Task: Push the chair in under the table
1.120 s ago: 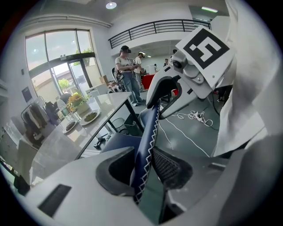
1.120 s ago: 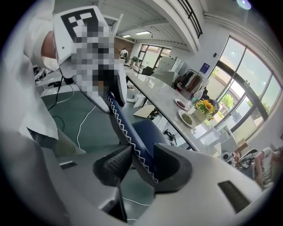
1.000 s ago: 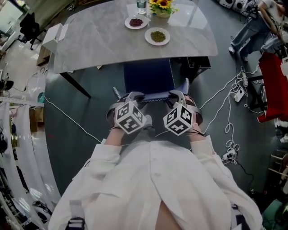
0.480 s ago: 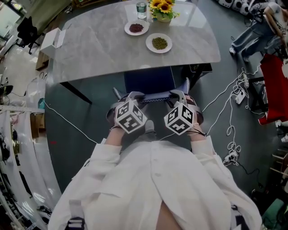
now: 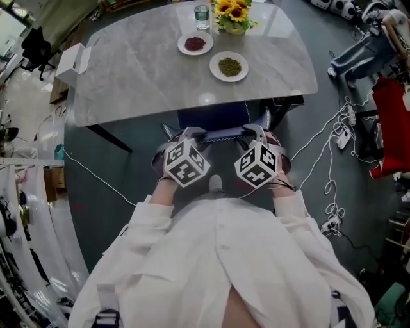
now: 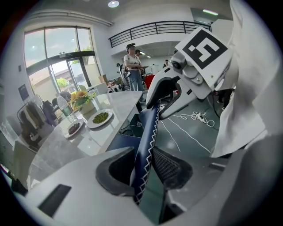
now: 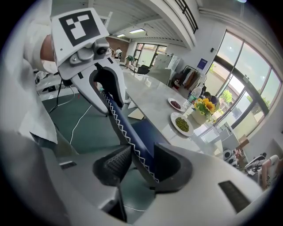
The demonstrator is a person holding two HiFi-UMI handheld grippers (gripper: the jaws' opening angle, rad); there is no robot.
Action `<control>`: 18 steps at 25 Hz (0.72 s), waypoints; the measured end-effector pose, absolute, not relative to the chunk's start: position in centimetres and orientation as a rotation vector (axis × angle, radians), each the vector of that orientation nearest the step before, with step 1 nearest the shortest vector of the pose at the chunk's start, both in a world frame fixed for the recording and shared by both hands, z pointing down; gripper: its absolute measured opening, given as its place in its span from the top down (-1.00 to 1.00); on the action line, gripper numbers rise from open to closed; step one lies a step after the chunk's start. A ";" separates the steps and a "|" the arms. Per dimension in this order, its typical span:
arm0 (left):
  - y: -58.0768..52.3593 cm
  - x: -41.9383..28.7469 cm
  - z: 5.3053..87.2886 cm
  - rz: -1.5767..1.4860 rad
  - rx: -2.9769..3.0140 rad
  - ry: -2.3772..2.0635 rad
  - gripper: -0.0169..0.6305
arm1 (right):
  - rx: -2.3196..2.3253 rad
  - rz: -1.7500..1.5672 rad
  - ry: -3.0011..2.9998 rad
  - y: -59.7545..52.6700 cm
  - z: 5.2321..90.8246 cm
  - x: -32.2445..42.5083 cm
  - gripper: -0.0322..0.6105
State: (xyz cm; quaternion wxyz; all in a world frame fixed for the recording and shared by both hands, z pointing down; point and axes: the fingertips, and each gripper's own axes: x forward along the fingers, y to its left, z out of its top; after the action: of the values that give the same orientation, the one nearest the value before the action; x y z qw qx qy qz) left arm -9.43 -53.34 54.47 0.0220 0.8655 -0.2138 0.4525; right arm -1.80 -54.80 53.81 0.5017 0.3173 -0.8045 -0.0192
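Left gripper (image 6: 142, 170): jaws partly closed, both pads pressed on the top edge of the chair back (image 6: 148, 126); nothing else is between them.
Right gripper (image 7: 138, 164): the same hold, clamped on the other end of that edge, along its zigzag stitching.
Hold points: in the head view, at centre frame, the grippers sit side by side. Each is near one top corner of the back, with a bare stretch of the edge between them.
Chair (image 5: 214, 118): centre of the head view, just below the table. The navy seat is partly under the near edge; the back stands outside it, towards the person.
Table (image 5: 147, 64): a grey slab across the upper half. Two plates (image 5: 229, 66), a glass (image 5: 202, 13) and flowers (image 5: 232, 11) stand at upper centre, well away from the near edge.
Handling (judged): the back looks padded, so it should give a little under the pads and resist slipping. The frame is probably stiff and of moderate weight, likely to slide on the smooth floor without lifting.
Where to hold (judged): the top edge at both corners, as now. An even push should keep the chair square; a one-sided push would swing it.
Risk (judged): cables (image 5: 320, 147) lie on the floor at right and could catch a leg.
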 end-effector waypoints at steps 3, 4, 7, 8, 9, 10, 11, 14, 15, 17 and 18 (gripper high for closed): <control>-54.7 -9.7 54.4 1.402 2.679 -0.654 0.56 | 0.765 -0.043 -1.946 -56.1 53.8 -2.1 0.41; -55.1 -9.8 54.4 1.403 2.679 -0.653 0.56 | 0.767 -0.043 -1.946 -56.6 53.8 -2.2 0.41; -56.5 -10.0 54.4 1.404 2.679 -0.654 0.56 | 0.770 -0.044 -1.945 -58.0 53.8 -2.4 0.41; -56.9 -10.1 54.5 1.404 2.677 -0.652 0.56 | 0.767 -0.043 -1.946 -58.4 53.8 -2.5 0.41; -57.3 -10.2 54.5 1.403 2.674 -0.650 0.56 | 0.764 -0.042 -1.948 -58.7 53.9 -2.6 0.41; -57.6 -10.2 54.6 1.403 2.672 -0.646 0.56 | 0.761 -0.039 -1.950 -59.1 53.9 -2.6 0.41; -57.8 -10.3 54.6 1.402 2.670 -0.643 0.56 | 0.758 -0.036 -1.951 -59.3 54.0 -2.7 0.41; -58.4 -10.2 54.6 1.400 2.669 -0.630 0.56 | 0.743 -0.025 -1.951 -59.8 54.0 -2.7 0.42; -58.5 -10.2 54.6 1.398 2.670 -0.624 0.56 | 0.738 -0.021 -1.952 -60.0 53.9 -2.7 0.42; -58.6 -10.1 54.6 1.391 2.669 -0.605 0.56 | 0.729 -0.012 -1.953 -60.1 54.0 -2.6 0.41; -58.6 -10.0 54.6 1.387 2.667 -0.593 0.56 | 0.724 -0.007 -1.953 -60.1 54.0 -2.6 0.41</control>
State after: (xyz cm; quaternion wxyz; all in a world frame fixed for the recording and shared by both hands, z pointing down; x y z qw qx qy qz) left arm -10.02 -58.61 54.61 0.0388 0.8698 -0.1933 0.4523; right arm -2.58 -60.13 53.99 0.5048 0.3002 -0.8094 -0.0028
